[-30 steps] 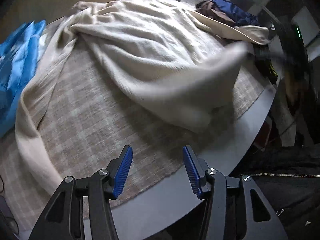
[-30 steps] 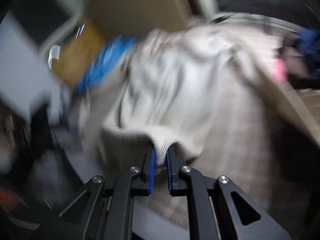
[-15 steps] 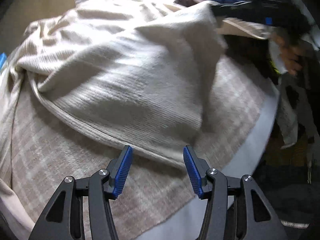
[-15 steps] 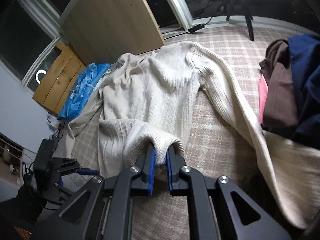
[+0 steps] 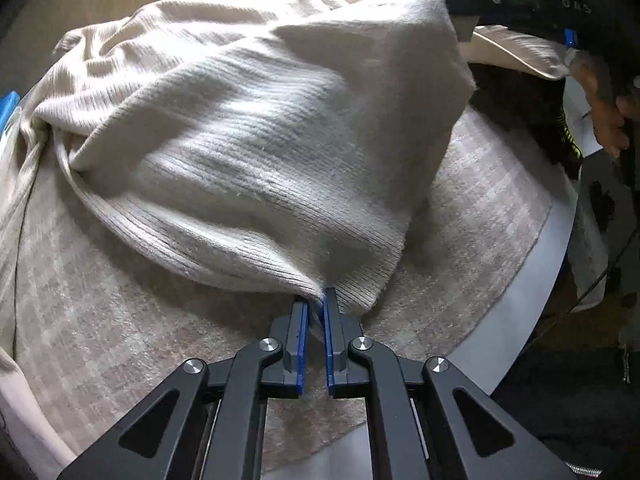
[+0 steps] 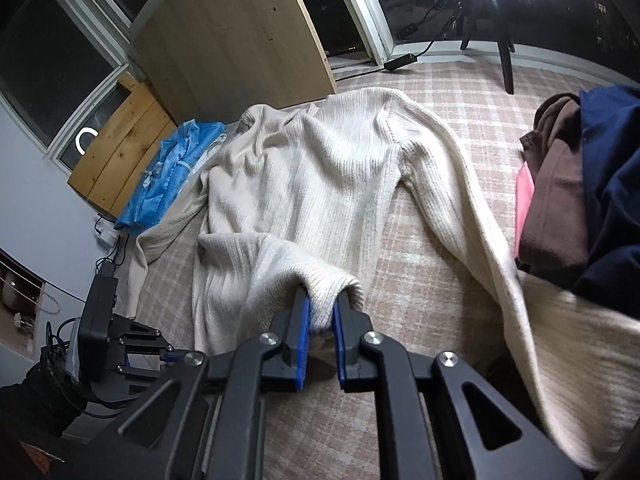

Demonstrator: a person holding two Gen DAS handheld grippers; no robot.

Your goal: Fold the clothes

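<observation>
A cream ribbed sweater (image 6: pixel 312 176) lies spread on a checked beige cloth (image 6: pixel 416 240), neck at the far side. Its hem is lifted off the cloth at the near side. My right gripper (image 6: pixel 320 312) is shut on one hem corner. My left gripper (image 5: pixel 316 312) is shut on the other hem corner of the sweater (image 5: pixel 260 152), low over the cloth (image 5: pixel 100 300). In the left wrist view the right gripper (image 5: pixel 460 12) holds its corner raised at the top right. In the right wrist view the left gripper (image 6: pixel 172 356) shows at the lower left.
A pile of dark blue, brown and pink clothes (image 6: pixel 580 184) lies at the right. A blue garment (image 6: pixel 168 172) lies at the far left by a wooden board (image 6: pixel 224 40). The table's grey edge (image 5: pixel 532 264) runs near my left gripper. One long sleeve (image 6: pixel 480 232) trails right.
My left gripper has moved forward to the hem and shut on it; it was open before. My right gripper keeps its hold and has lifted its corner across the table.
</observation>
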